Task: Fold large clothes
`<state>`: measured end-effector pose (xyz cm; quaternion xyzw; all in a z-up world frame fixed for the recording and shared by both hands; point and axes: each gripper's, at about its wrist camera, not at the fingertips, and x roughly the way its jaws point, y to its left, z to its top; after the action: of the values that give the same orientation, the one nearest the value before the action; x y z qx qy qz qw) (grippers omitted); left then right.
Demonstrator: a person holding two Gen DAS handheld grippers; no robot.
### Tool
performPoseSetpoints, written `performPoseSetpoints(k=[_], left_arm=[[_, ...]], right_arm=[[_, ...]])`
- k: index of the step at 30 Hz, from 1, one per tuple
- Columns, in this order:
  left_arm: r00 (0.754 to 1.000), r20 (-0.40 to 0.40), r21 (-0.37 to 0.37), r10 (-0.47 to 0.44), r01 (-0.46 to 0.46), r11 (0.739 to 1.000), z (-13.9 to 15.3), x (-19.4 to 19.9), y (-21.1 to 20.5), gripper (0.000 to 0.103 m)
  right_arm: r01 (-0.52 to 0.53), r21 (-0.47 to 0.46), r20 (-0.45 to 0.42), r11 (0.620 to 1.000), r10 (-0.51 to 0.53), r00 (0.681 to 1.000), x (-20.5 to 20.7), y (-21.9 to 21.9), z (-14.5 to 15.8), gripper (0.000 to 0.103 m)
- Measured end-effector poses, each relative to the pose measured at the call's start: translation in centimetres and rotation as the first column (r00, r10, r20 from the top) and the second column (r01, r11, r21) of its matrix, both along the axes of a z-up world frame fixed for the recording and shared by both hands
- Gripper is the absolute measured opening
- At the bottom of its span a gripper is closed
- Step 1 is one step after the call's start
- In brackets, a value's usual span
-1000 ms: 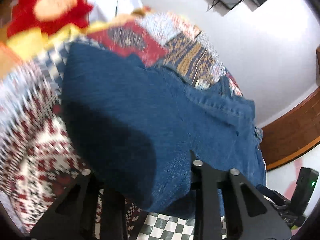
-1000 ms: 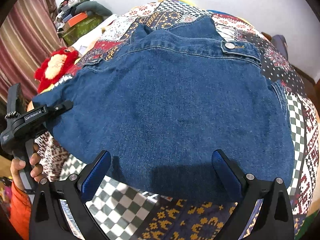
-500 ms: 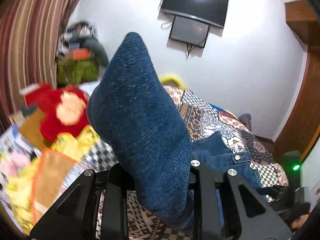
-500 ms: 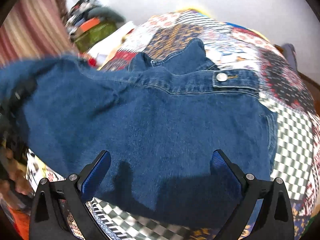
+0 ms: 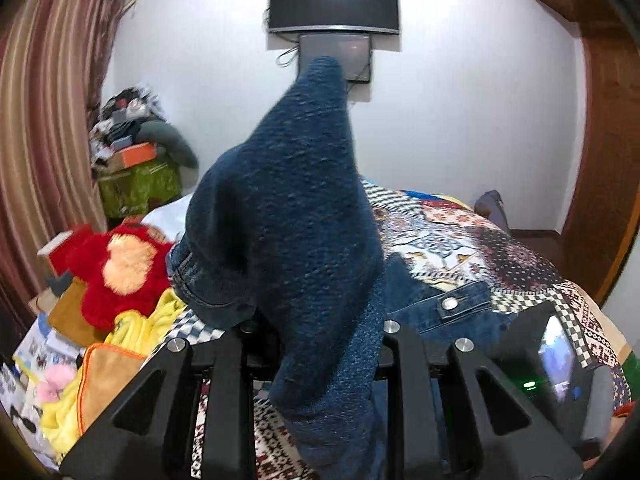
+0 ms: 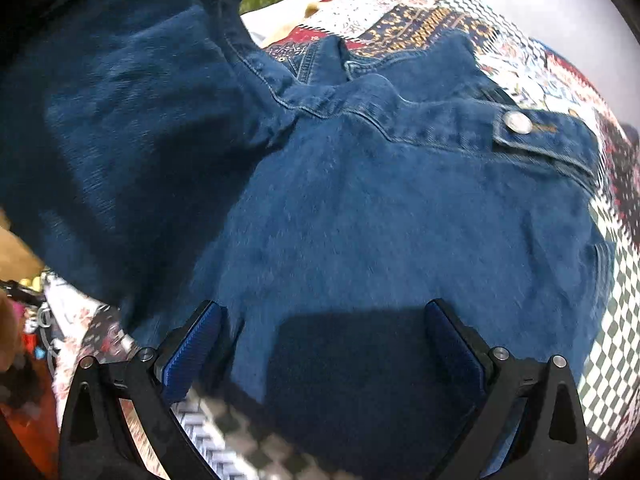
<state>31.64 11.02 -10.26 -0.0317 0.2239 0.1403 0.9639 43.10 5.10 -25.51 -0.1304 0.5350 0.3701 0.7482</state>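
The quilt is a flat patchwork of checks and florals, and on it lies the heavy blue denim jacket, spread beyond the right gripper, whose ribbed blue pads stand wide apart and empty. The left gripper is clenched on a coarse fold of the jacket that peaks above its fingers; a second ago that fold lay low on the quilt.

Bright indoor light, glare on tv; strong fisheye edge bending; motion blur, gripper shadow on denim jacket
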Motion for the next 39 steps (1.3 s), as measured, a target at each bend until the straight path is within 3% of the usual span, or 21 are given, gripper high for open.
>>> performPoseSetpoints(k=[6,11,15,19,23,25,28,30,33,34,35,37,39], left_arm=[[0.994,0.000,0.082,-0.113,0.113,0.990,0.9,2.0,-5.4,0.024],[0.961,-0.059,0.129,-0.270,0.276,0.953,-0.3,3.8,-11.0,0.023],[0.900,-0.177,0.095,-0.399,0.419,0.903,-3.1,4.7,-14.9,0.023],[0.847,-0.290,0.149,-0.445,0.500,0.853,-5.6,4.1,-18.0,0.024],[0.771,-0.412,0.115,-0.485,0.573,0.812,-8.7,3.3,-19.2,0.024],[0.752,-0.450,0.107,-0.482,0.581,0.807,-10.0,2.8,-19.0,0.026],[0.750,-0.449,0.094,-0.485,0.580,0.809,-10.4,2.3,-18.8,0.028],[0.749,-0.457,0.071,-0.480,0.569,0.819,-10.0,2.1,-18.6,0.032],[0.735,-0.460,0.041,-0.499,0.579,0.815,-9.8,1.0,-18.0,0.039],[0.728,-0.462,0.037,-0.506,0.586,0.809,-9.7,0.5,-17.9,0.047],[0.720,-0.464,0.026,-0.516,0.594,0.804,-9.4,0.0,-17.7,0.062],[0.701,-0.454,-0.019,-0.551,0.610,0.792,-8.9,-1.3,-17.4,0.082],[0.717,-0.427,-0.025,-0.551,0.600,0.800,-7.9,-2.6,-16.7,0.084]], right_arm=[[0.167,0.079,0.026,0.983,-0.169,0.985,0.3,-7.9,3.1,0.101],[0.347,0.078,0.089,0.934,-0.354,0.931,0.2,-16.4,5.4,0.101],[0.475,0.088,0.103,0.876,-0.482,0.870,-0.5,-22.8,6.5,0.101],[0.564,0.113,0.077,0.818,-0.573,0.816,-1.7,-27.6,7.2,0.101],[0.598,0.127,0.073,0.792,-0.608,0.790,-2.4,-29.5,7.5,0.101],[0.604,0.140,0.068,0.785,-0.616,0.785,-2.7,-29.9,7.6,0.101],[0.598,0.146,0.073,0.788,-0.612,0.788,-3.3,-30.0,7.9,0.101],[0.591,0.150,0.071,0.793,-0.605,0.793,-3.6,-29.6,8.1,0.101],[0.573,0.161,0.066,0.804,-0.588,0.806,-4.0,-28.7,8.4,0.101],[0.561,0.165,0.068,0.811,-0.577,0.814,-4.2,-28.2,8.6,0.101],[0.553,0.167,0.072,0.816,-0.570,0.819,-4.4,-27.9,8.8,0.101],[0.527,0.172,0.085,0.832,-0.545,0.834,-4.5,-26.8,9.2,0.101],[0.505,0.179,0.093,0.845,-0.525,0.846,-4.5,-25.8,9.6,0.101]])
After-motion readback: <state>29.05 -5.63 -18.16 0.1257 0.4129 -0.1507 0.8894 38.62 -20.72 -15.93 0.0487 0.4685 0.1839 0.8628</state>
